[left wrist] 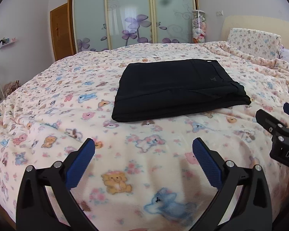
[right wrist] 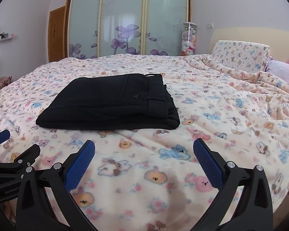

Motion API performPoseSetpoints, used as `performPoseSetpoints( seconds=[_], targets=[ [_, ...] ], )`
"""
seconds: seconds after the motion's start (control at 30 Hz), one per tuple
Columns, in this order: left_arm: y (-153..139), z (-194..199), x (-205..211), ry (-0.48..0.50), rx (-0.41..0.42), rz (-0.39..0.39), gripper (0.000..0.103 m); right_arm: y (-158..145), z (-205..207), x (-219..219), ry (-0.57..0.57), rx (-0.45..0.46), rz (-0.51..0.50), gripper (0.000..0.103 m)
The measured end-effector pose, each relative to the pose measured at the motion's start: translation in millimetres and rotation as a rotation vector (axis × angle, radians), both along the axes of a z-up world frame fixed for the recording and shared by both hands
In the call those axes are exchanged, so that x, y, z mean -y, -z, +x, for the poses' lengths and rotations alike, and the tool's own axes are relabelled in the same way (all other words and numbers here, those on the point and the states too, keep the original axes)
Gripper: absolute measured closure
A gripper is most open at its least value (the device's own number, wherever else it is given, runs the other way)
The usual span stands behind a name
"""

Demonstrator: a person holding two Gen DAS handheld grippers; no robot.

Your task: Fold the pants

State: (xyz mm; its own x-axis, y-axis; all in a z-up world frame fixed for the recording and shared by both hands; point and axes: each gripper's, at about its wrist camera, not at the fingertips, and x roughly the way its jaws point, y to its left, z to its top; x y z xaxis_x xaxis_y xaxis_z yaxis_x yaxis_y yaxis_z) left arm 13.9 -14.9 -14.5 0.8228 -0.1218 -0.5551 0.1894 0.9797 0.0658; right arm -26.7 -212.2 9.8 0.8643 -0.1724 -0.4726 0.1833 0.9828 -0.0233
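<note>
The black pants (left wrist: 175,88) lie folded into a neat rectangle on the bed's animal-print blanket (left wrist: 67,104), waistband toward the right. They also show in the right wrist view (right wrist: 113,104). My left gripper (left wrist: 143,150) is open and empty, held above the blanket in front of the pants. My right gripper (right wrist: 144,152) is open and empty too, in front of the pants and a little to their right. Each gripper shows at the edge of the other's view: the right gripper (left wrist: 277,119) and the left gripper (right wrist: 15,144).
A pillow (right wrist: 240,53) and bunched blanket lie at the bed's right end. Behind the bed stand a sliding-door wardrobe (right wrist: 125,23), a clear tube of plush toys (right wrist: 189,40) and a wooden door (left wrist: 60,30).
</note>
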Motion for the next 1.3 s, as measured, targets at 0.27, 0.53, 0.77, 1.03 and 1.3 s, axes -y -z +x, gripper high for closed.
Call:
performPoseSetpoints(
  seconds=[0.27, 0.53, 0.77, 1.03, 1.3],
  targets=[
    [2.3, 1.1, 2.1, 0.007, -0.013, 0.006, 0.002, 1.7, 1.4, 0.5, 0.001, -0.010, 0.003, 0.001],
    [3.7, 1.5, 3.8, 0.013, -0.017, 0.012, 0.002, 3.3, 2.7, 0.0, 0.002, -0.018, 0.005, 0.001],
    [3.5, 1.3, 4.3, 0.013, -0.018, 0.012, 0.002, 6.7, 3.7, 1.5, 0.007, -0.026, 0.008, 0.001],
    [6.6, 2.0, 3.7, 0.016, -0.024, 0.011, 0.002, 7.4, 5.0, 3.4, 0.009, -0.041, 0.013, 0.001],
    [6.6, 2.2, 3.5, 0.017, -0.025, 0.009, 0.002, 8.2, 5.7, 3.3, 0.007, -0.046, 0.014, 0.001]
  ],
)
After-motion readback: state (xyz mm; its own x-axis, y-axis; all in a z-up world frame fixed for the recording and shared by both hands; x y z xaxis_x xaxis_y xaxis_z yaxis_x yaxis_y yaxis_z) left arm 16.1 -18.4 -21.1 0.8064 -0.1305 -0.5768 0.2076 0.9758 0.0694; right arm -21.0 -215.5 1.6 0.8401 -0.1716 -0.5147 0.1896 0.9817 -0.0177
